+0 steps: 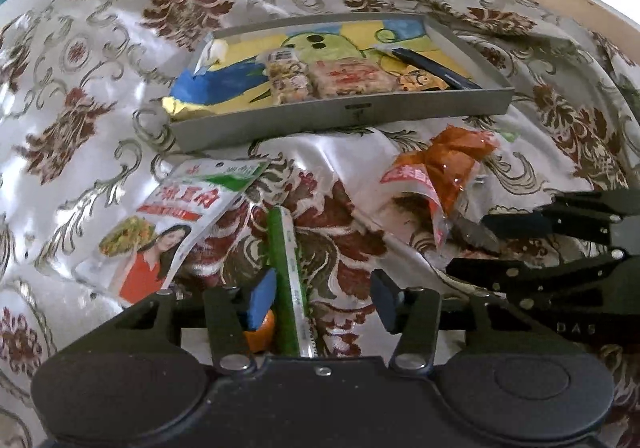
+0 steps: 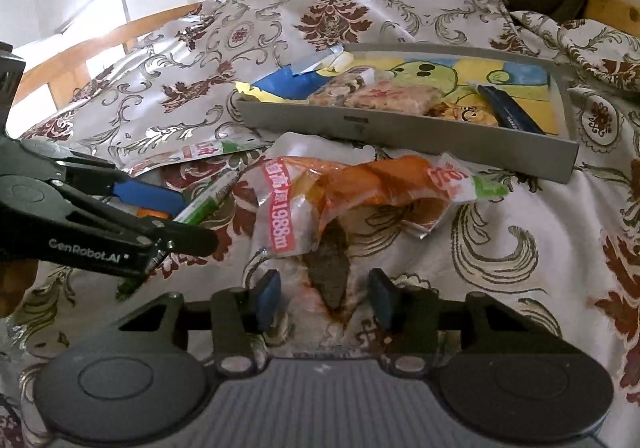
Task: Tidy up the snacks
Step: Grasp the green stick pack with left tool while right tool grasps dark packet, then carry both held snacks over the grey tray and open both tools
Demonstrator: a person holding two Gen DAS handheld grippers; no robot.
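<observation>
The tablecloth [image 1: 100, 48] is white with maroon floral damask. The tray [image 1: 344, 114] is grey; one snack packet [image 2: 384, 184] is orange.

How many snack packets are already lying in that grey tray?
4 that I can see, in the grey tray: a clear packet left of centre, a pinkish packet beside it, a small yellow one, and a dark blue stick at right. More may be hidden underneath.

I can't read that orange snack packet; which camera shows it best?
The right wrist view: the orange snack packet lies spread out just ahead of the open right claw, its printing facing the camera. The left wrist view shows it off to the side, smaller and crumpled.
</observation>
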